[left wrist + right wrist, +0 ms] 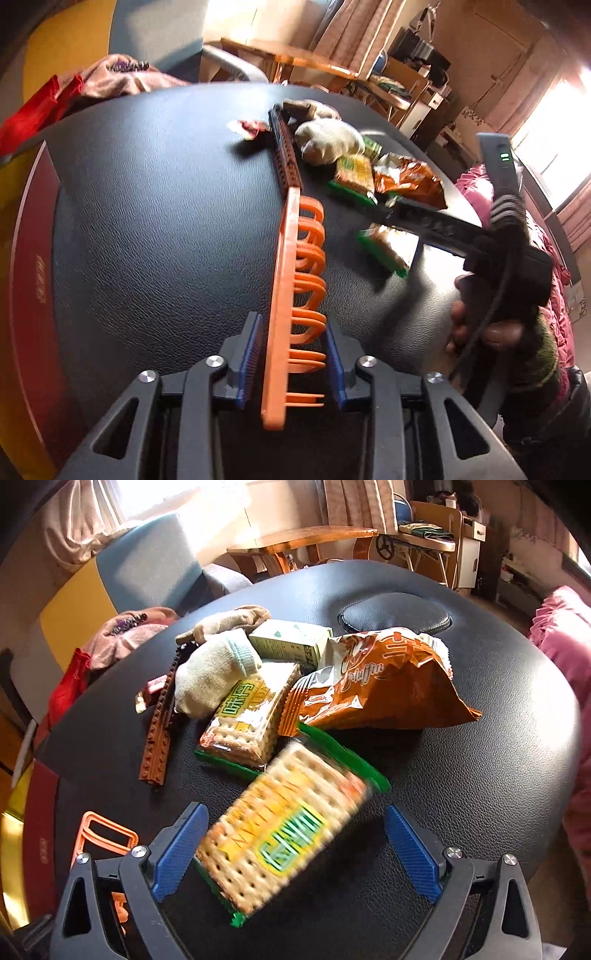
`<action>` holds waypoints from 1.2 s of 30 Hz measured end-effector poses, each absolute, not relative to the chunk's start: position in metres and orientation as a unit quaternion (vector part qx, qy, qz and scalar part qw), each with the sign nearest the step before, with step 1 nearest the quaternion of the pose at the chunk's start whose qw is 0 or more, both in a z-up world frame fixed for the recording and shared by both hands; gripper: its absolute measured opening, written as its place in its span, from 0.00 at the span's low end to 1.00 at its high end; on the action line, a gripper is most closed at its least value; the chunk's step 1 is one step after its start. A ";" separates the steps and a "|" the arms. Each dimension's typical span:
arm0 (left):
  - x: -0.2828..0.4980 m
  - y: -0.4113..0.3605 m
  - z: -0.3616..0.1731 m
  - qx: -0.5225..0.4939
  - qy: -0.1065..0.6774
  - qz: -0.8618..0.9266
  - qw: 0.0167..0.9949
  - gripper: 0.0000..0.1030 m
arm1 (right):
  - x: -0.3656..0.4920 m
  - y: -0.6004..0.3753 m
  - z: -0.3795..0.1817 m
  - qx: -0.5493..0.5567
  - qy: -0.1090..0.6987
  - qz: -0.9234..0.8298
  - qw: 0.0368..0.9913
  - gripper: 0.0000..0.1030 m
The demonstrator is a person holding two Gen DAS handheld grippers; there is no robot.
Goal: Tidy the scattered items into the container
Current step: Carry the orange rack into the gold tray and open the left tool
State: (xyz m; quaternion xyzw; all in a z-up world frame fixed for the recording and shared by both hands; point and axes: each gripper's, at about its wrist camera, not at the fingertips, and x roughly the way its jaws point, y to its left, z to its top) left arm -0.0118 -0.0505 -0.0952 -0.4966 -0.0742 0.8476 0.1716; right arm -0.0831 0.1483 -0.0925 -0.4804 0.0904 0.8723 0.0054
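Black leather-textured table [147,206] in a sunlit room, wooden furniture behind. No solid-walled box or bin in either view; the nearest candidate for the container is the orange basket [284,295], which looks collapsed or on edge, its slatted side running away from the left camera, with a brown studded strip [286,155] continuing beyond it.

Left gripper [291,363]: blue pads spread on either side of the basket's near edge. The left pad sits just beside the rim, the right pad near the slat loops; we can't tell whether either touches. Not a closed pinch yet.

Further right is the clutter: a red candy wrapper [248,127] left of the strip, a cream sock [328,142], a pale green carton [290,640], one cracker pack [247,720] lying flat, and an orange snack bag [373,686].

Right gripper [295,853]: jaws spread wide around a second cracker pack [280,834], which lies blurred and tilted between the pads, seemingly touching neither. From the left camera the pack sits just under the right tool's fingers.

Our read: early in the task, nothing stowed. The left side is positioned to steady or lift the basket, the right is at the grasp or release of the crackers; we can't say which.

Next needs: close the left pads on the rim, get the basket open and upright, then pinch the pack across its short sides and carry it left.
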 end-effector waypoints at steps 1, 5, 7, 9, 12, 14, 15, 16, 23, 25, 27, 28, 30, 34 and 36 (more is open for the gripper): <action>-0.011 -0.051 -0.092 -0.492 -0.072 0.850 0.174 0.37 | -0.084 0.145 -0.093 -0.483 0.077 0.872 0.008 0.94; -0.012 -0.053 -0.088 -0.487 -0.050 0.858 0.156 0.38 | -0.074 0.139 -0.092 -0.476 0.020 0.879 0.005 0.68; -0.015 -0.058 -0.090 -0.493 -0.056 0.857 0.138 0.38 | -0.068 0.143 -0.091 -0.475 0.012 0.880 -0.002 0.60; -0.016 -0.063 -0.091 -0.496 -0.064 0.858 0.122 0.38 | -0.063 0.149 -0.090 -0.477 0.011 0.879 -0.007 0.54; -0.012 -0.067 -0.088 -0.487 -0.041 0.867 0.094 0.38 | -0.055 0.153 -0.091 -0.476 0.006 0.879 -0.015 0.53; -0.009 -0.068 -0.084 -0.477 -0.030 0.874 0.085 0.38 | -0.052 0.154 -0.091 -0.475 0.001 0.880 -0.018 0.53; -0.007 -0.069 -0.082 -0.473 -0.026 0.877 0.082 0.39 | -0.051 0.154 -0.092 -0.475 0.001 0.880 -0.019 0.53; -0.007 -0.070 -0.080 -0.471 -0.023 0.878 0.079 0.40 | -0.050 0.154 -0.092 -0.475 0.001 0.880 -0.020 0.53; -0.004 -0.069 -0.077 -0.471 -0.004 0.878 0.079 0.51 | -0.049 0.155 -0.091 -0.475 0.017 0.879 -0.029 0.58; -0.008 -0.065 -0.082 -0.480 0.007 0.874 0.081 0.51 | -0.048 0.154 -0.091 -0.476 0.024 0.879 -0.033 0.62; -0.012 -0.062 -0.087 -0.487 0.017 0.870 0.081 0.51 | -0.048 0.153 -0.091 -0.476 0.028 0.878 -0.036 0.66; -0.016 -0.061 -0.090 -0.490 0.020 0.868 0.079 0.51 | -0.048 0.153 -0.091 -0.476 0.029 0.878 -0.037 0.66; -0.022 -0.060 -0.095 -0.497 0.024 0.864 0.077 0.51 | -0.048 0.152 -0.091 -0.476 0.029 0.878 -0.038 0.68; -0.031 -0.058 -0.103 -0.510 0.021 0.856 0.079 0.51 | -0.048 0.152 -0.091 -0.473 0.031 0.879 -0.043 0.69; -0.034 -0.060 -0.109 -0.518 0.004 0.851 0.082 0.51 | -0.048 0.153 -0.091 -0.471 0.035 0.880 -0.046 0.69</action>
